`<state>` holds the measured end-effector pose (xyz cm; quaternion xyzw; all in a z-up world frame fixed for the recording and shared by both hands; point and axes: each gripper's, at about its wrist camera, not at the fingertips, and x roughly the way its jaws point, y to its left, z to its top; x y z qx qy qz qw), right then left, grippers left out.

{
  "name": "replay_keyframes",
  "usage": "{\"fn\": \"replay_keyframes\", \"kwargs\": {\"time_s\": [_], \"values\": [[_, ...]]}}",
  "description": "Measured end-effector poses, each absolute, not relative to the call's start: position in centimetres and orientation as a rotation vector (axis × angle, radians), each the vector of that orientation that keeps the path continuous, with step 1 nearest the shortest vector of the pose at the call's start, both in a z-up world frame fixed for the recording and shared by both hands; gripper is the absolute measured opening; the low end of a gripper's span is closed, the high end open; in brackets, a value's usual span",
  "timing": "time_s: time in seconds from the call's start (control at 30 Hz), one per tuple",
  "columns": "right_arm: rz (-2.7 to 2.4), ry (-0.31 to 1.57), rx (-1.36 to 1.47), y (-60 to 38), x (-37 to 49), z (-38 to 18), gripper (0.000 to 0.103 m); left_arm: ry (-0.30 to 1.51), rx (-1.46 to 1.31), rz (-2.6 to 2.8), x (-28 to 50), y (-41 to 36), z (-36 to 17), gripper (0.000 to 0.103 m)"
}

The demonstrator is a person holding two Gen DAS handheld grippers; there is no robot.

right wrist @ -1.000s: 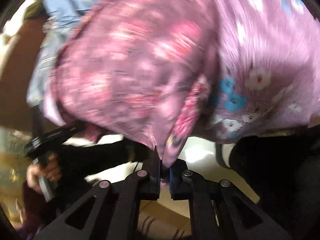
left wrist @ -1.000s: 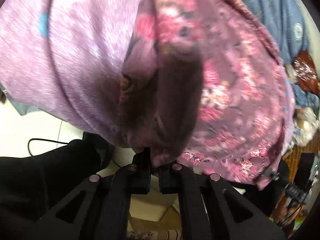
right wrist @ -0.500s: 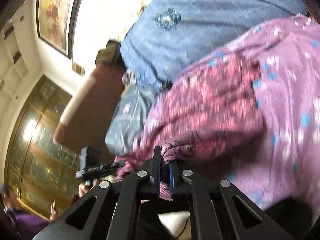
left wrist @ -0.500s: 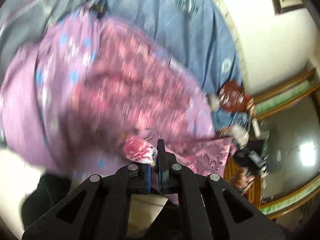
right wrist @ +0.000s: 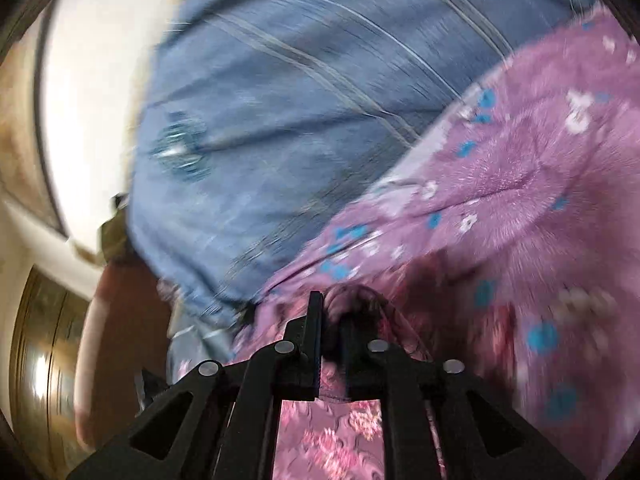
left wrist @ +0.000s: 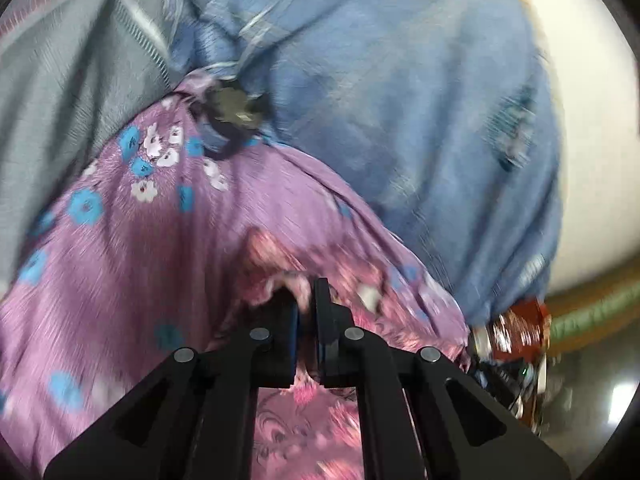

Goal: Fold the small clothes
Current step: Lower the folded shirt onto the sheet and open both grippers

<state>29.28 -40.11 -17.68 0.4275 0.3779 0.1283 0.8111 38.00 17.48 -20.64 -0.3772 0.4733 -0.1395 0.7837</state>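
A purple floral garment (left wrist: 160, 240) lies spread over the blue bedspread (left wrist: 400, 100), its pink-patterned inner side turned up near the fingers. My left gripper (left wrist: 307, 292) is shut on a bunched edge of it. In the right wrist view the same garment (right wrist: 520, 184) covers the right half of the frame. My right gripper (right wrist: 331, 308) has a dark fold of the hem between its jaws, which are opening while the cloth still fills the gap. Both views are blurred by motion.
A grey striped cloth (left wrist: 60, 80) lies left of the bedspread, and a small dark blurred object (left wrist: 232, 108) sits at the garment's far tip. A red-brown item (left wrist: 520, 328) is at the bed's right edge. A brown padded piece (right wrist: 120, 320) and a white wall (right wrist: 88, 80) stand on the left.
Both grippers swung the garment up from hanging over the floor and forward onto the blue bedspread. The cloth now lies flatter, and the right jaws have parted slightly.
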Motion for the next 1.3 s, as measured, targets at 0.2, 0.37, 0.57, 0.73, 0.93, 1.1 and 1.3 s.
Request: {"fn": "replay_keyframes", "kwargs": {"time_s": [0.2,0.37,0.57,0.73,0.93,1.1,1.3], "values": [[0.133,0.742,0.956,-41.9,30.3,-21.6,0.048,0.747,-0.964,-0.224,36.4,20.7,-20.9,0.045],[0.217,0.728,0.711,-38.1,27.8,-18.0,0.048,0.748,-0.719,-0.131,31.4,17.6,-16.8,0.072],[0.383,1.042,0.335,-25.6,28.3,-19.7,0.041,0.985,-0.537,-0.147,27.7,9.7,-21.3,0.072],[0.343,1.089,0.111,-19.3,32.6,-21.6,0.038,0.969,-0.462,-0.091,28.9,8.6,-23.4,0.072],[0.177,0.87,0.332,-22.0,41.2,-19.1,0.04,0.87,-0.517,-0.022,29.8,11.2,-22.8,0.072],[0.237,0.807,0.222,-21.3,36.5,-15.3,0.036,0.852,-0.526,0.026,29.0,13.2,-21.5,0.072],[0.085,0.907,0.193,-27.7,29.9,-17.9,0.038,0.992,-0.384,0.03,27.7,11.8,-22.6,0.083]]}}
